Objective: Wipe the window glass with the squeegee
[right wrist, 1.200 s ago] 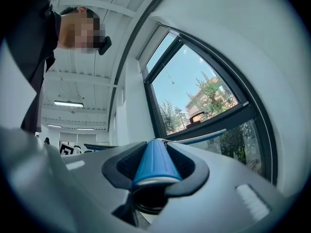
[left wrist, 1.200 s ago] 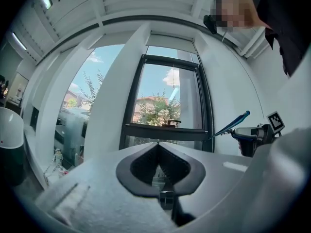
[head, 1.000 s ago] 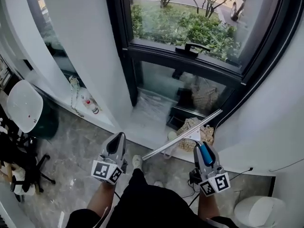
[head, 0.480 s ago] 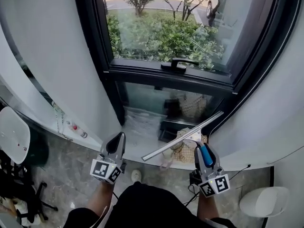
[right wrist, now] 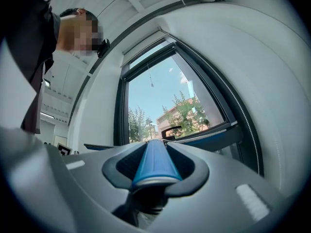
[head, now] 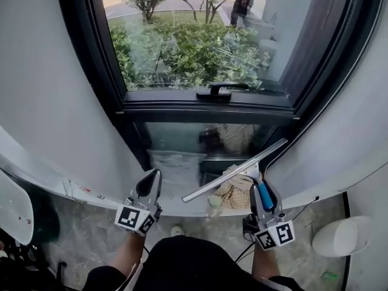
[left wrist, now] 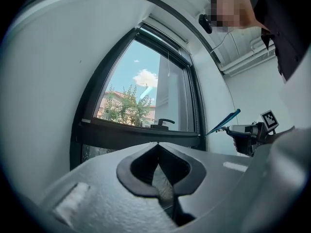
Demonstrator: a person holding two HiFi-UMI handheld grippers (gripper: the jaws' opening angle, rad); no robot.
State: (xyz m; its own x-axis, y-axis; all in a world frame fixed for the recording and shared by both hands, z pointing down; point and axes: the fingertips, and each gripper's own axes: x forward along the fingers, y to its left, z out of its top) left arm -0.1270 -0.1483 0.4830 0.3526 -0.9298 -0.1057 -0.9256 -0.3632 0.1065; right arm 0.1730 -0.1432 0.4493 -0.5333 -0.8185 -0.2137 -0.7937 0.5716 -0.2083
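A squeegee with a blue handle [head: 263, 196] and a long silver blade [head: 235, 170] is in my right gripper [head: 262, 190], which is shut on the handle [right wrist: 154, 162]. The blade slants up to the right, held in front of the lower pane, apart from the glass. The black-framed window glass [head: 194, 38] is ahead with a black handle [head: 222, 89] on its lower rail. My left gripper [head: 150, 183] is shut and holds nothing, low and left of the blade. From the left gripper view the squeegee [left wrist: 223, 124] shows at the right.
White curved walls [head: 36, 102] flank the window on both sides. A white sill ledge [head: 182, 202] runs below the lower pane [head: 200, 141], with a woven bag [head: 233, 193] on it. A white bin [head: 339, 238] stands at the right on the floor.
The view has tilted up and closer to the window, so more glass shows. Both grippers and the squeegee keep nearly the same places in the picture.
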